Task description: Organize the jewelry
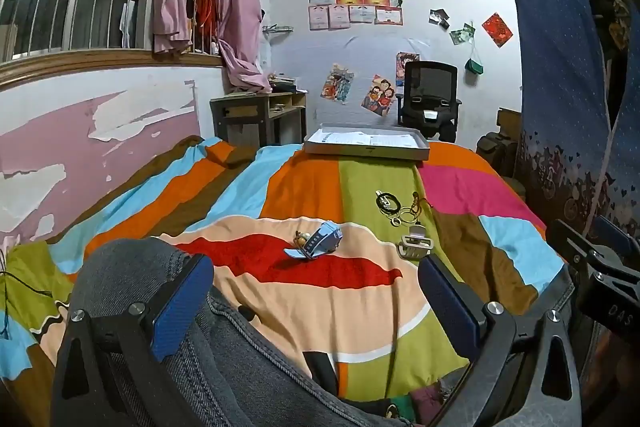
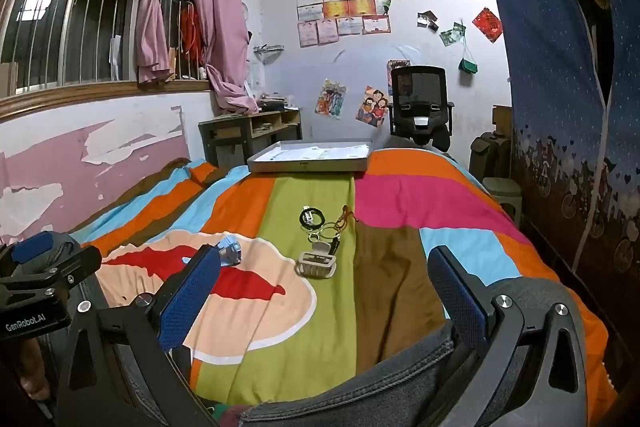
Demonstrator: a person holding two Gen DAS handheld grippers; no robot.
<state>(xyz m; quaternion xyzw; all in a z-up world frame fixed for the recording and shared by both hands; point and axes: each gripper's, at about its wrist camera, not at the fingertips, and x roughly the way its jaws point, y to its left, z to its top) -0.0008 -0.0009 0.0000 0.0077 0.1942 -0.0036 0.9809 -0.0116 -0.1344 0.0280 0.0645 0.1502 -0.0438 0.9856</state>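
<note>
On the bed (image 1: 248, 195), a blue watch (image 1: 320, 241) is seen, half hidden by a left finger in the right wrist view. A hair claw (image 2: 317, 261) lies near tangled rings and cords (image 2: 324, 225), whose pieces are hard to separate. A shallow tray (image 2: 308, 159) sits farther back. The left gripper (image 1: 316, 301) and right gripper (image 2: 324, 301) are held low over denim-clad knees, fingers spread apart, nothing gripped.

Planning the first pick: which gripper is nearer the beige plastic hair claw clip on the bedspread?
Neither clearly; both open grippers are held back from it. The beige plastic hair claw clip lies ahead of the left gripper, toward its right finger, and ahead of the right gripper, slightly left of centre.
</note>
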